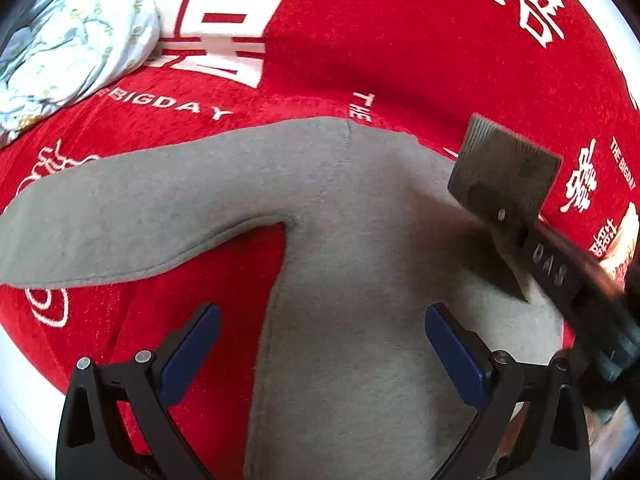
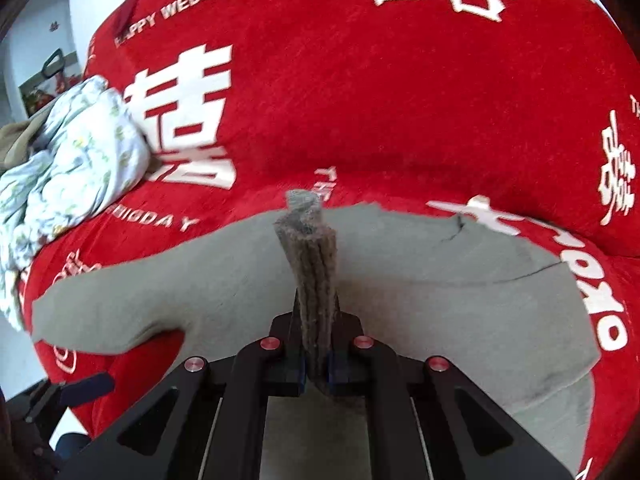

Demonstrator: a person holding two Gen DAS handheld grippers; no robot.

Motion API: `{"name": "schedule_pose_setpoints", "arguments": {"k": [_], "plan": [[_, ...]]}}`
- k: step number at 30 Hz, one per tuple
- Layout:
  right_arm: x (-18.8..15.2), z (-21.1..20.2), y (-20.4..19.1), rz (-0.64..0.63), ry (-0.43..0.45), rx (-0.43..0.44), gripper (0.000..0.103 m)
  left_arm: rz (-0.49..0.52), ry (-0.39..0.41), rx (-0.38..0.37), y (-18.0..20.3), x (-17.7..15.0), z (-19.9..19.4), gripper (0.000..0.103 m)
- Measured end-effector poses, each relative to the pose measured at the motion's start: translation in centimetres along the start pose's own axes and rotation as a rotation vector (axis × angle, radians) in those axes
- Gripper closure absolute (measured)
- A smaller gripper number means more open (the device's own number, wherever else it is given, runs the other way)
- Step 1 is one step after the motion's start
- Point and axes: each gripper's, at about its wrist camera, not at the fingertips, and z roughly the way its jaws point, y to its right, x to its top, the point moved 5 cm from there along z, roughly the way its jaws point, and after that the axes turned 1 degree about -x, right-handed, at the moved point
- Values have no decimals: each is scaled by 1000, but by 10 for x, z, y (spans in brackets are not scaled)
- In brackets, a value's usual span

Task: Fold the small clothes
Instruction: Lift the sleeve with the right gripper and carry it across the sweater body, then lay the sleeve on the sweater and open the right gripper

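A small grey long-sleeved top [image 1: 360,240] lies flat on the red blanket [image 1: 400,40], one sleeve [image 1: 140,208] stretched out to the left. My left gripper [image 1: 324,344] hangs open over the top's body near its side edge, blue pads wide apart, nothing between them. My right gripper [image 2: 316,368] is shut on a ribbed grey-brown fabric piece [image 2: 312,264] that stands up from its fingers over the top [image 2: 440,300]. In the left wrist view that piece [image 1: 504,168] and the right gripper [image 1: 508,216] come in from the right. Whether the piece belongs to the top is unclear.
A crumpled white floral cloth [image 1: 76,40] [image 2: 68,168] lies on the blanket at the far left. The red blanket [image 2: 400,100] with white lettering spreads behind the top. A pale floor shows past the blanket's left edge [image 2: 12,360].
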Motion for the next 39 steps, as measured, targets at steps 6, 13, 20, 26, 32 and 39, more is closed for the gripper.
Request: {"name": "schedule_pose_setpoints", "arguments": {"k": [6,13,20,26,32,39], "plan": [[-16,8,-9,22,-39,44,95,-4,-9,26,-8,-5,3,1],[-14,23,-8,72,-68,80,95,-35,-10,34,-18,-9,2,1],[-22,44,-26,104,-142,168,88,-43,-4,47,-25,-14,-2,1],[-23,34,-27,129,-130,280,34,-66,-18,42,-26,-17,1,1],[-4,0,37,154,-29,167,28,-39,-4,18,-5,-11,-3,1],[-43,10,153,210,-128,-111,28,122,-20,-27,76,-4,18,1]]}}
